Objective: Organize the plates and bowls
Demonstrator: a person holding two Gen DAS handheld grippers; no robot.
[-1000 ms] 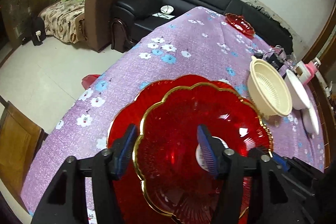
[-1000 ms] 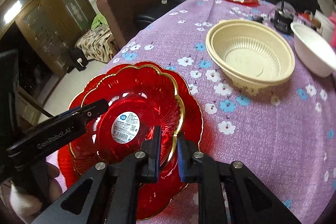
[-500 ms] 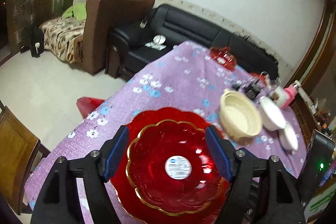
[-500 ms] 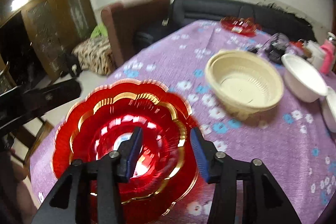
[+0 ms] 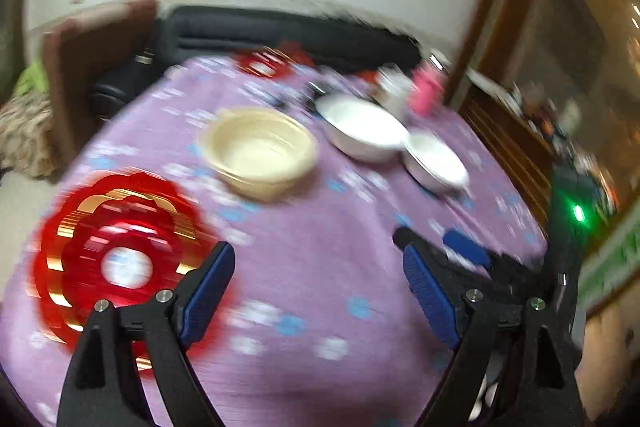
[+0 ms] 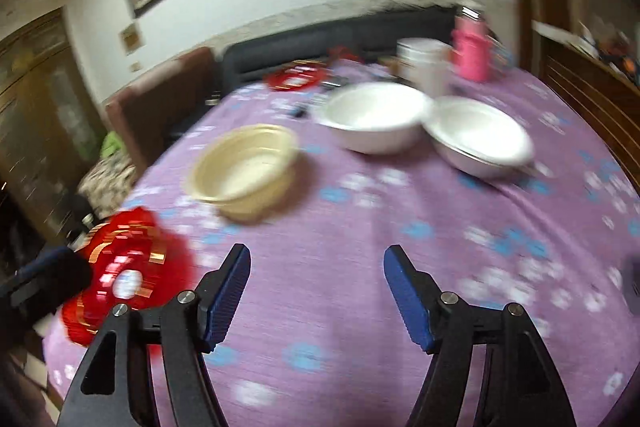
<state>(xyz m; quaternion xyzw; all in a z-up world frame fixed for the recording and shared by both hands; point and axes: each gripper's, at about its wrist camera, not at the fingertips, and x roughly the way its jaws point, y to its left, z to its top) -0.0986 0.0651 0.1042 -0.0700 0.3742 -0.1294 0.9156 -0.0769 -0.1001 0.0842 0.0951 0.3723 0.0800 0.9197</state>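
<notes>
Both views are smeared with motion blur, so edges and fine patterns are soft. The tabletop [image 5: 320, 267] wears a purple cloth printed with blue and white flowers. At its near left corner lies the red plate stack [image 5: 116, 259]: glossy, translucent red, scalloped like petals, with gold rims and a white round label at the centre. The label's print is unreadable, and how many plates lie there is hard to say. In the right wrist view the same stack [image 6: 128, 267] is partly hidden behind a dark shape at the frame's left edge.

Farther back sits a cream bowl [image 5: 260, 151], matte plastic, round, with a wide lip; beyond it to the right are a large white bowl [image 5: 360, 131] and a smaller white bowl [image 5: 436, 159], both smooth and plain, apparently touching rim to rim. Another red plate [image 5: 268, 61] lies at the far edge, near a pink container [image 6: 470, 55] and white cups [image 6: 422, 67] too blurred to describe closely.

The left gripper [image 5: 316, 291] has black arms with ribbed blue pads; its jaws stand spread wide and have just been opening, with only cloth between them. The right gripper [image 6: 316, 291] looks alike, jaws also spread after opening, nothing between them. Its blue tip [image 5: 466, 251] shows in the left view, past the left gripper's right finger.
</notes>
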